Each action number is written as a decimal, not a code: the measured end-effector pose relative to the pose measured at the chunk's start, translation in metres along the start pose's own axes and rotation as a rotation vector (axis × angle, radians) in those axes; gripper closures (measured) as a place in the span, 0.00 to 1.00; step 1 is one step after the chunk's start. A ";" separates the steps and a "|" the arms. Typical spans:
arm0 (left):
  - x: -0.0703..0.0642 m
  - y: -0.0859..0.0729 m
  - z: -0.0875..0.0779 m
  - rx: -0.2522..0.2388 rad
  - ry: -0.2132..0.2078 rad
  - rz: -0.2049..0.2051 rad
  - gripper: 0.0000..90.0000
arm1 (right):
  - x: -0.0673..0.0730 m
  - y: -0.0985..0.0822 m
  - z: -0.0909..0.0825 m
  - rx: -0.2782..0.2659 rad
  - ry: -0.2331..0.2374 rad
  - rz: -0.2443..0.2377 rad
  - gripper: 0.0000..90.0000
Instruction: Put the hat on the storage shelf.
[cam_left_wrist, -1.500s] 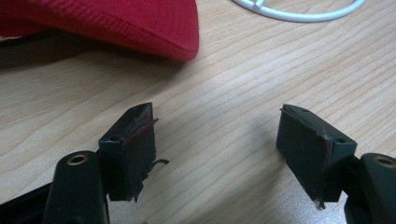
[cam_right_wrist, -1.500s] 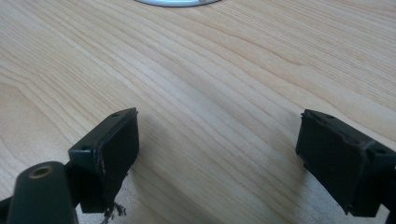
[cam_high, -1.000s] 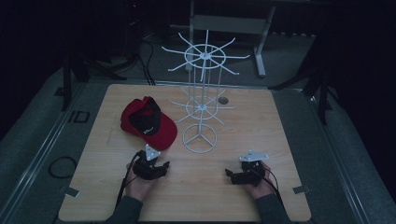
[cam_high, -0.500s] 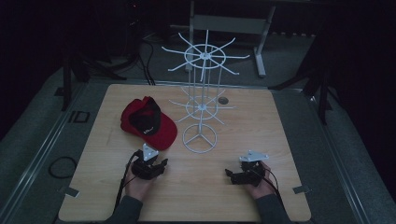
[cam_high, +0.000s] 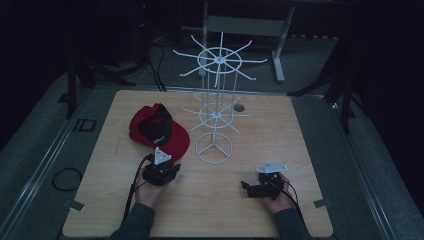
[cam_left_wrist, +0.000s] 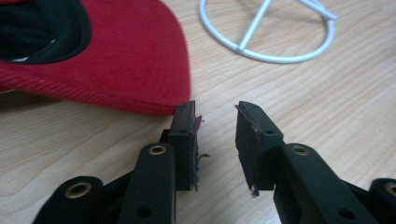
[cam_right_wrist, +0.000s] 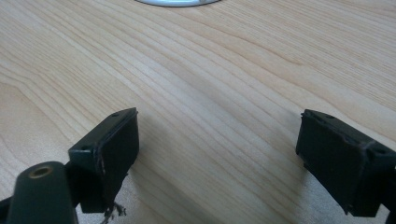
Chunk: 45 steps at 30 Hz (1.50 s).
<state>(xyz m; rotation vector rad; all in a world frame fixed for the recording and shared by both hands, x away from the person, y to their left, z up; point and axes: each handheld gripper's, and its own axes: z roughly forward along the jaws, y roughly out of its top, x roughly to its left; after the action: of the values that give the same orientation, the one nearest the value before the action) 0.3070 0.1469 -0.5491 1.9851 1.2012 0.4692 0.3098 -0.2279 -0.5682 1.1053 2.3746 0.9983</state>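
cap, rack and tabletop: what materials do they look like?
Red cap: woven cloth, matte; fine ribbed weave on the brim, dark lining. White rack: probably painted or coated metal wire; thin, smooth, slightly glossy rods. Table: wood or wood-look laminate, pale, smooth, grain lines visible.

cap: red fabric baseball cap (cam_high: 159, 132) on light wooden table (cam_high: 300, 135), left of rack
rack: white wire 2-tier display rack (cam_high: 215, 107), centre
grippers: left gripper (cam_high: 161, 172) just before cap; right gripper (cam_high: 263, 185) near edge, right

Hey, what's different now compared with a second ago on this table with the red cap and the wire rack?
The left hand-held gripper has just been closing its jaws, with nothing between them; its tips sit right at the brim of the red cap. The cap, the white wire rack and the right hand-held gripper, jaws wide apart over bare table, look unchanged.
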 end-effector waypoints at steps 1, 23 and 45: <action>0.001 0.000 0.000 0.001 0.000 -0.009 0.76 | 0.000 0.000 0.000 0.000 0.000 0.000 0.15; 0.022 -0.007 -0.013 0.025 0.121 -0.128 0.68 | 0.000 0.000 0.000 0.000 0.000 0.000 0.15; 0.049 -0.003 -0.014 0.011 0.149 -0.247 0.63 | 0.000 0.000 0.000 0.000 0.000 0.000 0.15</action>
<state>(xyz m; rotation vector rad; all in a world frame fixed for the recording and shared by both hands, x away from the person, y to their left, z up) 0.3205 0.1965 -0.5453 1.8048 1.5222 0.4913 0.3097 -0.2279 -0.5682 1.1056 2.3746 0.9986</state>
